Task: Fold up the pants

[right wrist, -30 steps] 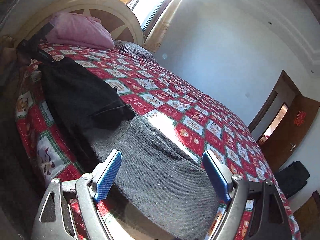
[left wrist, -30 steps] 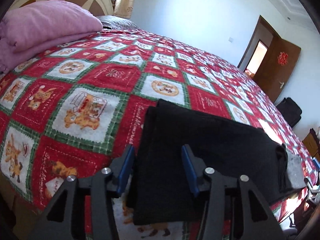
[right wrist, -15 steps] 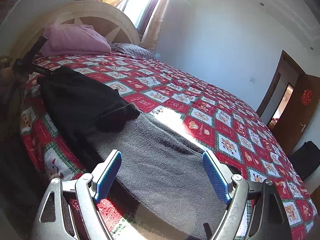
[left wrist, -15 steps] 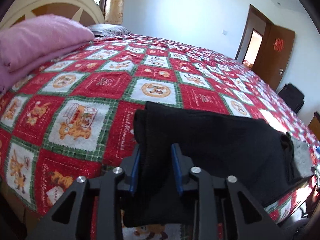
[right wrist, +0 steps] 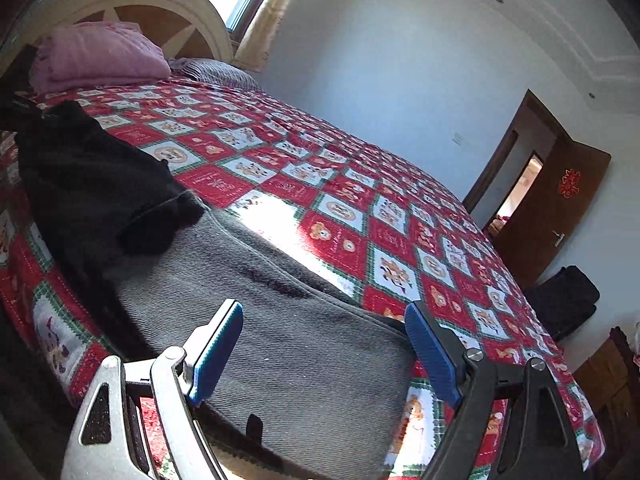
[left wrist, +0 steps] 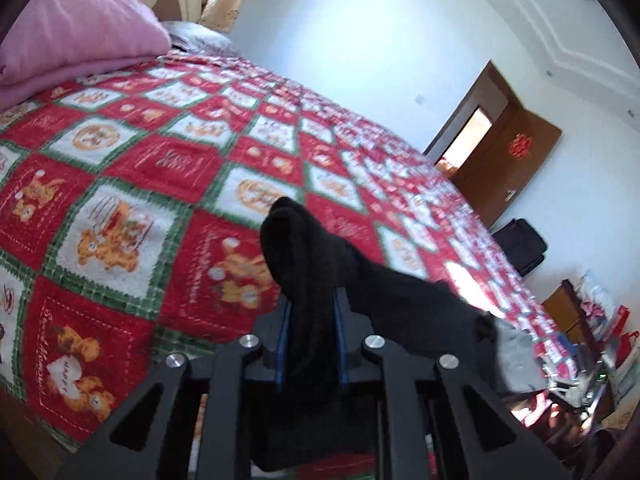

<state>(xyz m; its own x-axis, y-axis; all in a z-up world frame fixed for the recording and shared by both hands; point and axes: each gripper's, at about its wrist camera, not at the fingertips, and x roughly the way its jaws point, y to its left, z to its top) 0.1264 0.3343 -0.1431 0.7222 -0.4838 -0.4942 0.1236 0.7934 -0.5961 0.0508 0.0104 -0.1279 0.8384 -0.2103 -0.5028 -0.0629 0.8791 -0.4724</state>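
Between left gripper [left wrist: 310, 336] jaws: pants [left wrist: 304, 248] leg end, pinched, just closed; right gripper [right wrist: 324, 344] jaws spread over waistband.

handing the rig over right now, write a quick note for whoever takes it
Left gripper: jaws have just closed and are shut on the black end of the pants, bunched up off the bedspread.
Right gripper: open, over the grey end, holding nothing.
Pants lie lengthwise along the near bed edge.
Done: left grip only. Left: grip the grey end, make the fold, smooth it.
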